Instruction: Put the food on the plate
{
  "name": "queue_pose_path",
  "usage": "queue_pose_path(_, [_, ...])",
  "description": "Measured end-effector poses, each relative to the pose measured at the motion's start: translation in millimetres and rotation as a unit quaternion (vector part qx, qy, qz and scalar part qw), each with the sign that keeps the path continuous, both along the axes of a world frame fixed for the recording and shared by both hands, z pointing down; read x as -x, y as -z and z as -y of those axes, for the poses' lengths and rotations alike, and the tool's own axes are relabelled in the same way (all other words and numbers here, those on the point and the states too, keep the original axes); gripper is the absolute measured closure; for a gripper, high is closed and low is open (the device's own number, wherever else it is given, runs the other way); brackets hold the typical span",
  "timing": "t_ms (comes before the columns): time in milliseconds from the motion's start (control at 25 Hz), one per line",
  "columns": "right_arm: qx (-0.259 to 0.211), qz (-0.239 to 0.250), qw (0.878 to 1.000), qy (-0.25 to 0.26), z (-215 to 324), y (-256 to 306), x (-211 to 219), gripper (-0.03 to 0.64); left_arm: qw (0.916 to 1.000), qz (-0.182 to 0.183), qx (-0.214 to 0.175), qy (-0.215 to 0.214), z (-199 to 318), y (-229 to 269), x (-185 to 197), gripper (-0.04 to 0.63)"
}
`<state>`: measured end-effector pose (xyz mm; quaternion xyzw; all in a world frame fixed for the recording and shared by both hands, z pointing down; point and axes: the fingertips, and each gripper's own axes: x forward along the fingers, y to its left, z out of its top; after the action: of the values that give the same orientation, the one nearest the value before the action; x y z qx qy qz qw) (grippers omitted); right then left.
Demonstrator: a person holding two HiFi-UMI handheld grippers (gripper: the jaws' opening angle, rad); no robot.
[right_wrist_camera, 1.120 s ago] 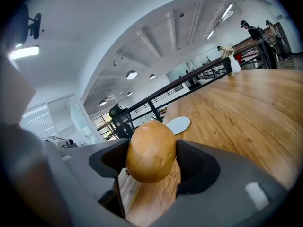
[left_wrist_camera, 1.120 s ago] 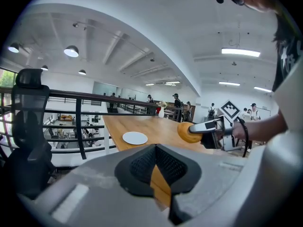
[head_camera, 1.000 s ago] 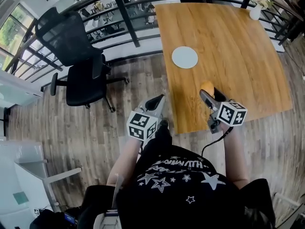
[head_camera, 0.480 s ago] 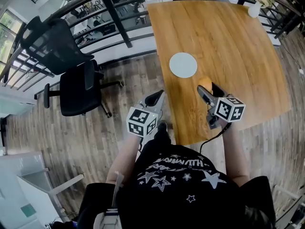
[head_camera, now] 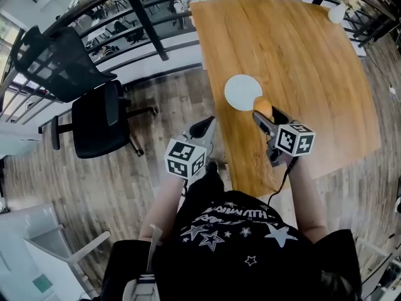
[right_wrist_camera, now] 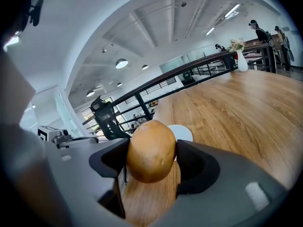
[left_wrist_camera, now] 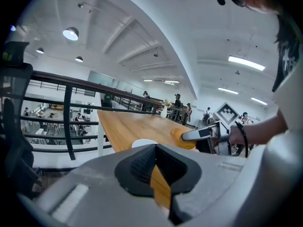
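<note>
A brown oval potato-like food [right_wrist_camera: 150,150] sits between the pads of my right gripper [right_wrist_camera: 151,161], which is shut on it. In the head view the food [head_camera: 263,107] hangs over the wooden table [head_camera: 301,55], right at the near edge of the round white plate [head_camera: 241,91], with the right gripper [head_camera: 264,113] behind it. The plate [right_wrist_camera: 183,132] shows just beyond the food. My left gripper [head_camera: 203,129] is held off the table's left edge over the floor, shut and with nothing in it. From the left gripper view [left_wrist_camera: 158,171] the food [left_wrist_camera: 181,137] and plate [left_wrist_camera: 142,143] are visible.
A black office chair [head_camera: 94,115] stands on the plank floor left of the table. A black railing [head_camera: 150,24] runs past the table's far left. A small white vase [head_camera: 336,14] is at the far right corner.
My right gripper has carried the food forward and left, from the table's near part up to the plate's near edge. The left gripper has stayed beside the table edge.
</note>
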<state>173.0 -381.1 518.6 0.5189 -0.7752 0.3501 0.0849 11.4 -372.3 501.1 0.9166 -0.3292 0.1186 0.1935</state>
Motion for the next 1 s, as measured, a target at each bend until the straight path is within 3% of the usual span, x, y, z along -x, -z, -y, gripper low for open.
queue_pose_path(520, [0.031, -0.086, 0.995, 0.032, 59.3, -40.6, 23.8, 0.295, 0.9997, 0.002, 0.019, -0.013, 47.0, -25.5, 11.6, 0.594])
queue_pose_path(1000, [0.032, -0.209, 0.976, 0.043, 92.2, -74.6, 25.7, 0.294, 0.9993, 0.003, 0.035, -0.012, 57.5, -44.5, 20.7, 0.594])
